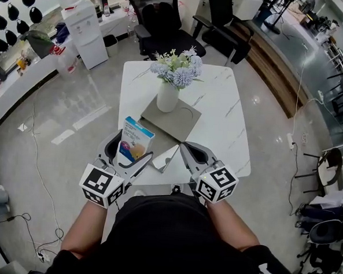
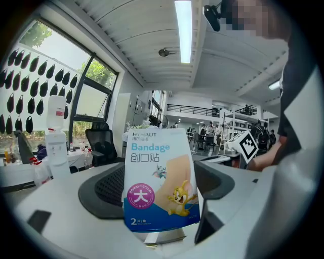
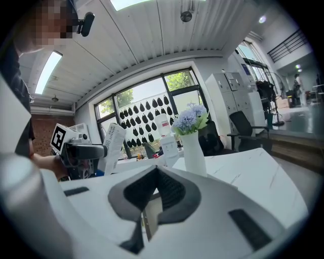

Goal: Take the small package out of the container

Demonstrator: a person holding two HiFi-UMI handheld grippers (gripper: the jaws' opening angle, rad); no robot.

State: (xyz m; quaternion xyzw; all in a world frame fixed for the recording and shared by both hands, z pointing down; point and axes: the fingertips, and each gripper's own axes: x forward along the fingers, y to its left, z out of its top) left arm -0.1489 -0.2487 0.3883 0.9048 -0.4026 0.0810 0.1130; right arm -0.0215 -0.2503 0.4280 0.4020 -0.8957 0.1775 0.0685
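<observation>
A blue-and-white bandage box (image 1: 136, 140) stands upright over the table's near edge, with my left gripper (image 1: 126, 155) shut on its sides. In the left gripper view the box (image 2: 160, 177) fills the space between the jaws, and a pale flap shows under its lower end. My right gripper (image 1: 185, 149) is shut on a thin, flat, pale small package (image 1: 165, 158), which slants down toward the box's lower end. Seen from the right gripper view, the package (image 3: 150, 218) is edge-on, pinched between the dark pads (image 3: 172, 195). That view also shows the box (image 3: 113, 142) at the left.
A white vase of flowers (image 1: 168, 95) stands on a grey mat (image 1: 181, 123) in the middle of the white marble table (image 1: 225, 116). Two black office chairs (image 1: 164, 20) stand beyond it. A white water dispenser (image 1: 88, 33) is at the far left.
</observation>
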